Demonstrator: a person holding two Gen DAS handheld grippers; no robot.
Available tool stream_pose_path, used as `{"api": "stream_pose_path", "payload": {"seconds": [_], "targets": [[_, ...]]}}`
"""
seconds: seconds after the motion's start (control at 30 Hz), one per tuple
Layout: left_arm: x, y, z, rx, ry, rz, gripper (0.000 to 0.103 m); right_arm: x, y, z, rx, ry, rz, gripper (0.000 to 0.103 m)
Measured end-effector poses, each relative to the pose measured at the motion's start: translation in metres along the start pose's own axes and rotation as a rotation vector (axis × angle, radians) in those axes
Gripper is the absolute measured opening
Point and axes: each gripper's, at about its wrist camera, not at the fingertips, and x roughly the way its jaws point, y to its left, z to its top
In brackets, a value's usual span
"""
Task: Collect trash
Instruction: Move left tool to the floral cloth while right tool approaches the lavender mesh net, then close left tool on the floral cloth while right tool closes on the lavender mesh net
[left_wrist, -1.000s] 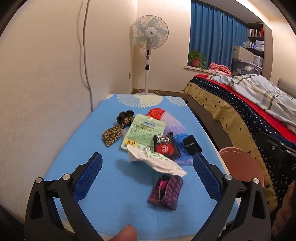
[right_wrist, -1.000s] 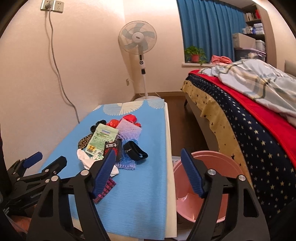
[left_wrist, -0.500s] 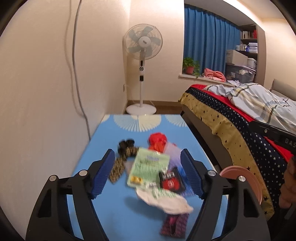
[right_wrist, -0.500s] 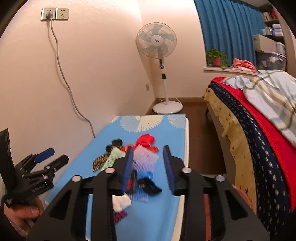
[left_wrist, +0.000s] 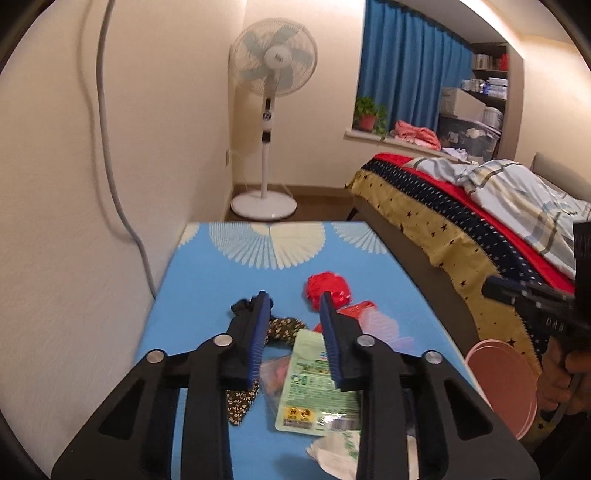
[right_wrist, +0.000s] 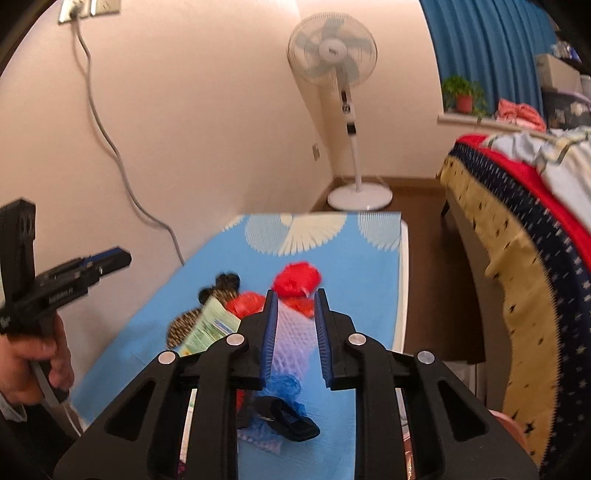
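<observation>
A pile of trash lies on the blue mat (left_wrist: 221, 280): red crumpled plastic (left_wrist: 327, 290), a green packet (left_wrist: 314, 384), a white wrapper (left_wrist: 336, 446) and a pink foam net (left_wrist: 384, 325). My left gripper (left_wrist: 294, 299) hovers over the pile. Its jaws are closing and nothing is pressed between the pads. My right gripper (right_wrist: 295, 295) hangs above the pink foam net (right_wrist: 293, 343), with the red plastic (right_wrist: 297, 277) just past its tips. Its jaws are closing too and stand narrow, with no pad on anything. A blue net (right_wrist: 284, 387) and a black item (right_wrist: 284, 421) lie under it.
A leopard-print cloth (left_wrist: 284, 328) and a black scrunchie (left_wrist: 243, 306) lie left of the pile. A pink basin (left_wrist: 498, 384) stands on the floor between mat and bed (left_wrist: 461, 221). A standing fan (left_wrist: 269, 110) is at the far end. A cable hangs on the left wall.
Both grippers have moved forward over the pile and their jaws have narrowed a lot. The right one swung left, away from the basin and over the mat.
</observation>
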Motion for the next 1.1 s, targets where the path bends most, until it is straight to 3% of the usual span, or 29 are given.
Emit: {"api": "stream_pose_path", "payload": {"seconds": [0.3,0.43,0.5,0.77,0.9,0.93,0.97,1.0,1.1], "targets": [[0.080,0.037,-0.025,-0.019,0.120,0.047,0.027,0.064,-0.012,-0.028,0.028,0.126,0.044,0.023],[0.102,0.057,-0.029,-0.074,0.154,0.066,0.030,0.081,-0.017,-0.034,0.052,0.169,0.071,0.033],[0.111,0.065,-0.031,-0.101,0.167,0.067,0.043,0.087,-0.015,-0.036,0.047,0.188,0.091,0.039],[0.138,0.067,-0.041,-0.104,0.222,0.053,0.047,0.106,-0.015,-0.046,0.077,0.256,0.128,0.038],[0.146,0.064,-0.045,-0.097,0.250,0.039,0.046,0.107,-0.009,-0.047,0.048,0.269,0.149,0.024],[0.148,0.064,-0.046,-0.096,0.254,0.034,0.044,0.107,-0.007,-0.047,0.044,0.271,0.152,0.016],[0.149,0.064,-0.045,-0.097,0.254,0.026,0.034,0.107,-0.007,-0.046,0.040,0.270,0.157,0.011],[0.150,0.063,-0.045,-0.098,0.258,0.013,0.021,0.105,-0.005,-0.045,0.035,0.268,0.164,0.010],[0.147,0.059,-0.039,-0.088,0.250,0.007,0.004,0.096,-0.001,-0.038,0.017,0.243,0.187,0.009]]}}
